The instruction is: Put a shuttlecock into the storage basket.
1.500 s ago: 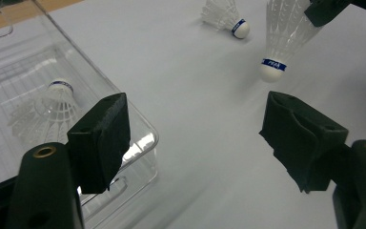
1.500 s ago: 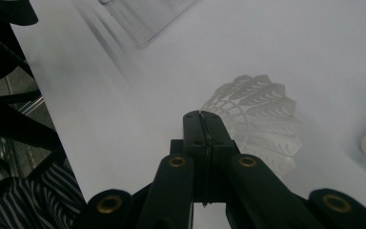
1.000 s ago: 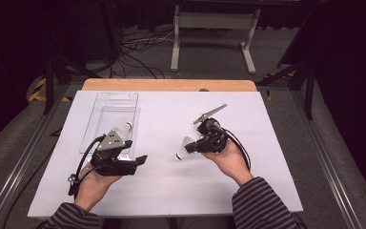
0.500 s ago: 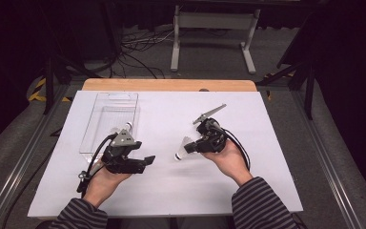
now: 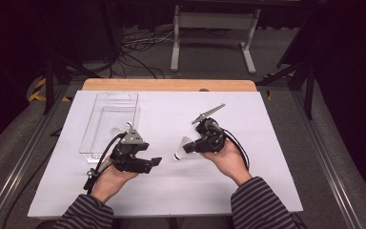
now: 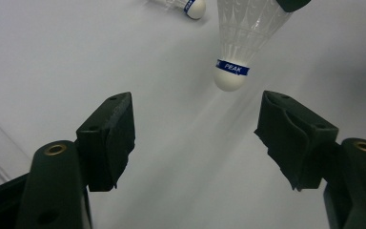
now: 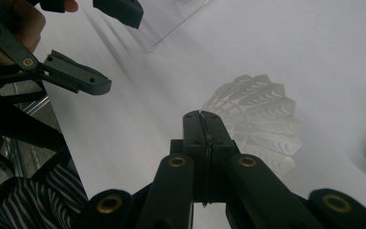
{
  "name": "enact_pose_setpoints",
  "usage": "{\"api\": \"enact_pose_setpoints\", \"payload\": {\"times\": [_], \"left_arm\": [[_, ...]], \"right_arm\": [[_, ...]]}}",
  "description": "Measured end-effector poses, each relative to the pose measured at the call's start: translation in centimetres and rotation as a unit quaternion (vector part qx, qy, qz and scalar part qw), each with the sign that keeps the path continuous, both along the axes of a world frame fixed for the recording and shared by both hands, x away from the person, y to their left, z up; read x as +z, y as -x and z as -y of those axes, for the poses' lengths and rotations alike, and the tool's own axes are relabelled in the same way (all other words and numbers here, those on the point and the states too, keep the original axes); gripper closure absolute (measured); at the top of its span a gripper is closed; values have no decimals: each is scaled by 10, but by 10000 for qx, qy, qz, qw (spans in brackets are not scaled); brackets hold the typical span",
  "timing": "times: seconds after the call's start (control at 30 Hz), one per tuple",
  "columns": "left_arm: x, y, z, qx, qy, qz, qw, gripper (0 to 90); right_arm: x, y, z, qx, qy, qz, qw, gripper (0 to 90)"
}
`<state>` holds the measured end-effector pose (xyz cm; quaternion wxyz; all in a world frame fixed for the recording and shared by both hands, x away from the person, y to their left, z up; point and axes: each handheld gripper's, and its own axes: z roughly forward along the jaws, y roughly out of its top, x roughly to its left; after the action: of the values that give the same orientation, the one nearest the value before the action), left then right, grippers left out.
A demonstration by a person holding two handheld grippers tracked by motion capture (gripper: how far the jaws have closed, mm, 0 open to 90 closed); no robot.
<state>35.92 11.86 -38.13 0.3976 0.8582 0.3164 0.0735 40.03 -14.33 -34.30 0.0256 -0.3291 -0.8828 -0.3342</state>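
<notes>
Just beyond the left gripper's (image 6: pixel 198 138) parted fingers, shuttlecock (image 6: pixel 240 43) hangs, skirt clamped by right gripper (image 7: pixel 202 117).

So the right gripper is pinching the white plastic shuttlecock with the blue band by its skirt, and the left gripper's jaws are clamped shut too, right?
Not quite. The right gripper does pinch the white plastic shuttlecock with the blue band by its skirt, but the left gripper stands open, its jaws wide apart with nothing between them. The left gripper view shows it.

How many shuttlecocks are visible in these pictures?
2. One shuttlecock is clamped by its skirt in the right tongs; a second shuttlecock lies on the table beyond it. More may be hidden.
</notes>
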Motion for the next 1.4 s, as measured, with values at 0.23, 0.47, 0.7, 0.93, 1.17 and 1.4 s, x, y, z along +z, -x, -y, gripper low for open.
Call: {"api": "enact_pose_setpoints", "payload": {"times": [0.23, 0.47, 0.7, 0.93, 1.17, 1.4], "left_arm": [[-4, -3, 10, -83, -87, -44, 9999, 298], [-8, -5, 17, -143, -111, -99, 9998, 298], [-11, -7, 22, -173, -106, -140, 9997, 299], [-13, -8, 25, -193, -164, -155, 9996, 302], [-15, -8, 30, -248, -190, -171, 9994, 314], [-17, -7, 33, -300, -203, -182, 9992, 327]], "right_arm": [[1, 0, -1, 22, -25, 15, 10000, 900], [2, 0, -1, 32, -33, 12, 10000, 900], [2, 0, -3, 51, -36, 19, 10000, 900], [3, 1, -6, 96, -48, 21, 9999, 900], [4, 1, -8, 115, -39, 24, 9999, 900], [4, 2, -9, 140, -67, 17, 9999, 900]]}}
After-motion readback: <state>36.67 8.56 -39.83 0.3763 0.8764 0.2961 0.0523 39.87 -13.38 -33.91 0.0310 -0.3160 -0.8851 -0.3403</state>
